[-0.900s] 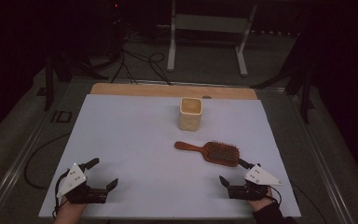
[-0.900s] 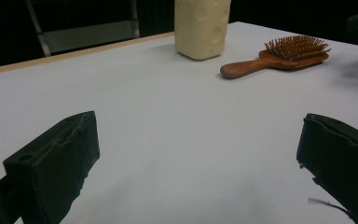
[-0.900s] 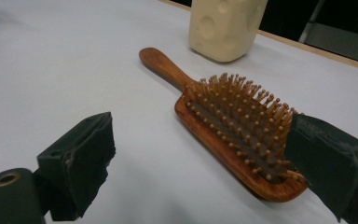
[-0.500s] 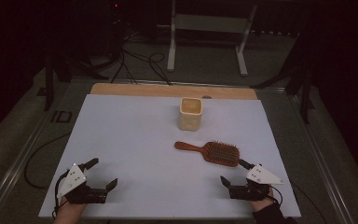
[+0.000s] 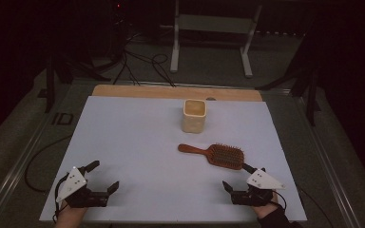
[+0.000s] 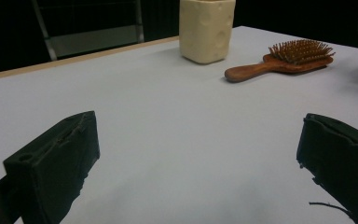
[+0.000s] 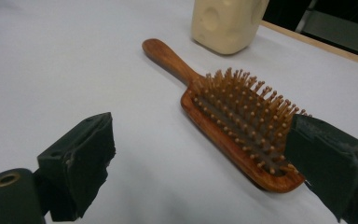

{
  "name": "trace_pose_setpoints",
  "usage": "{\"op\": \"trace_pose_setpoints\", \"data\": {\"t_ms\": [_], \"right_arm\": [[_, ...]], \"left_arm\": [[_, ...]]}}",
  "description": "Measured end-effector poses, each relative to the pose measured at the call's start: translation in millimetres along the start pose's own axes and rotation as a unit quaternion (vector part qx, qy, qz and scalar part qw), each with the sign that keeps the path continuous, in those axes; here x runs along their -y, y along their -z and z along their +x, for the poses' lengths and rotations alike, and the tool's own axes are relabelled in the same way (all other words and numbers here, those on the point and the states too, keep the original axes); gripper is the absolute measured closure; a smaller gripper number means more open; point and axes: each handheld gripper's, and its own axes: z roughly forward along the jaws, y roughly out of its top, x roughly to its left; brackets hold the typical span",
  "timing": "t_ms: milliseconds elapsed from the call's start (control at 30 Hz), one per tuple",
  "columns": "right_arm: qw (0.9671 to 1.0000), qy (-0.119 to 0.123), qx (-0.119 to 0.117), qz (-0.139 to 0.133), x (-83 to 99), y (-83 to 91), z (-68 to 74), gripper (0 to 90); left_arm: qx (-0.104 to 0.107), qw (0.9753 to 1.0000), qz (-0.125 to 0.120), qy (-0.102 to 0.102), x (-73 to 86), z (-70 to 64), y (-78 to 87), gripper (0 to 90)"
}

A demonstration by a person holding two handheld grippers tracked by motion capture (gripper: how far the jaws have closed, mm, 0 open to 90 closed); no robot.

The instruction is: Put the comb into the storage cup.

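1. A wooden hairbrush (image 5: pixel 216 154) lies flat on the white table (image 5: pixel 138 142), bristles up, in the right half of the surface as the high view shows it. Its handle points toward the middle of the table and its paddle head toward the right edge.
2. A cream-coloured cup (image 5: pixel 194 115) stands upright just beyond the hairbrush, nearer the far edge of the table; the two are near each other but not touching.
3. The right gripper (image 5: pixel 244 178) sits low at the near right corner of the table, held by a hand (image 5: pixel 266 209) that comes in from the bottom of the high view. Its jaws are spread wide and hold nothing.
4. In the right gripper view the hairbrush (image 7: pixel 233 114) lies close ahead between the two black jaws, and one jaw overlaps the end of the paddle head. Whether that jaw touches the wood cannot be told.
5. The left gripper (image 5: pixel 103 175) rests at the near left corner of the table, well apart from the hairbrush, with a hand (image 5: pixel 69 216) behind it. Its jaws are also wide apart and empty, with bare table between them.
6. In the left gripper view the cup (image 6: pixel 207 29) and the hairbrush (image 6: pixel 279 63) sit far off, up and to the right of the jaws.
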Motion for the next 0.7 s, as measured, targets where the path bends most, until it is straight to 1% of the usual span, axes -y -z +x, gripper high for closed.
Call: {"op": "trace_pose_setpoints", "data": {"t_ms": [67, 133, 200, 267, 333, 400, 533, 700], "right_arm": [[1.0, -0.002, -0.001, -0.002, -1.2, 0.7, 1.0, 8.2], [1.0, 0.003, 0.003, -0.004, -4.8, 2.6, 3.8, 8.2], [1.0, 0.003, -0.002, -0.005, -9.0, 4.6, 5.4, 8.1], [1.0, 0.005, 0.001, -0.008, -16.0, 7.6, 6.8, 8.2], [1.0, 0.003, 0.001, -0.009, -18.8, 8.6, 7.1, 8.2], [1.0, 0.004, 0.003, -0.008, -24.6, 10.2, 6.8, 8.5], [0.9999, 0.009, 0.008, -0.007, -37.2, 10.9, 2.9, 8.4], [0.9994, 0.02, 0.023, -0.018, -58.5, 14.4, -4.5, 8.4]], "left_arm": [[0.0, 1.0, -0.001, -0.001, -0.2, -0.3, 0.0, 0.0], [0.0, 1.0, 0.0, -0.001, -0.1, -0.6, -0.7, 0.0], [-0.001, 1.0, 0.002, -0.001, -0.2, -0.5, -1.0, 0.0], [-0.009, 0.9999, -0.006, -0.002, -1.0, -0.6, 0.4, 0.0], [-0.011, 0.9999, -0.012, 0.005, -1.2, 0.4, 1.8, 0.0], [-0.008, 0.9999, -0.012, 0.006, -1.1, 1.4, 2.1, 0.0], [-0.007, 0.9999, -0.011, 0.003, -1.2, 0.4, 0.9, 0.0], [-0.004, 1.0, -0.008, 0.001, -1.1, 0.1, 0.3, 0.0]]}}
